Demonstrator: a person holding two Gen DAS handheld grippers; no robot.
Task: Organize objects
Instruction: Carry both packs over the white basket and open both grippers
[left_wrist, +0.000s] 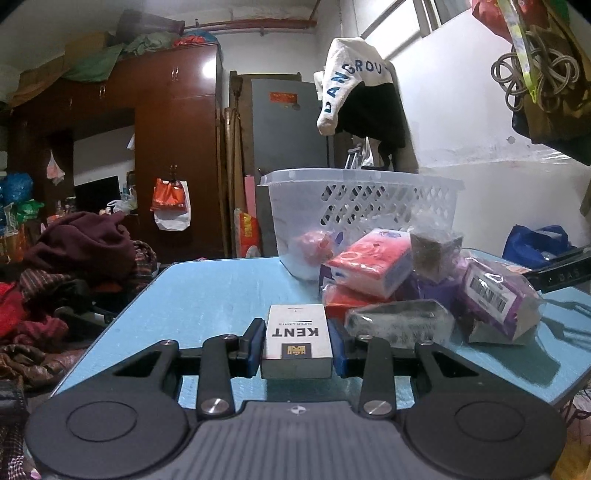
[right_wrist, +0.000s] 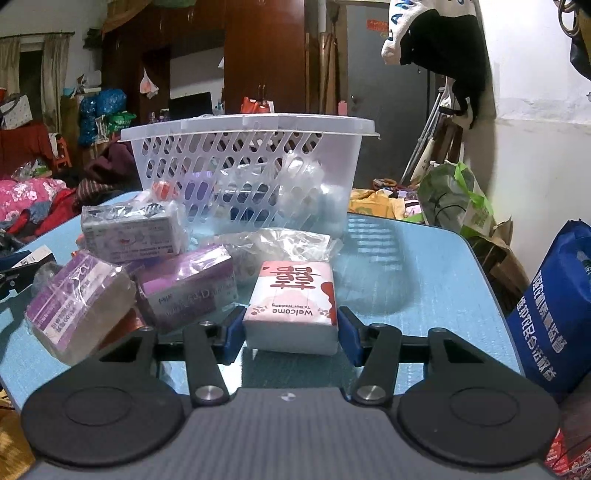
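Observation:
My left gripper (left_wrist: 296, 341) is shut on a white KENT cigarette box (left_wrist: 297, 338) and holds it just above the blue table (left_wrist: 214, 291). My right gripper (right_wrist: 291, 326) is shut on a pink-and-white tissue pack (right_wrist: 293, 302) printed "Welcome To Our Wedding", low over the table (right_wrist: 417, 280). A white perforated plastic basket (right_wrist: 243, 166) stands at the back of the table with several items inside; it also shows in the left wrist view (left_wrist: 362, 199). Several wrapped packs lie in a pile in front of it, red and purple in the left wrist view (left_wrist: 373, 269), purple and grey in the right wrist view (right_wrist: 184, 288).
A heap of clothes (left_wrist: 74, 266) lies left of the table. A blue bag (right_wrist: 554, 321) stands at the table's right edge, with green bags (right_wrist: 454, 199) behind. Clothes hang on the wall (left_wrist: 362, 96). A wooden wardrobe (left_wrist: 173, 147) stands at the back.

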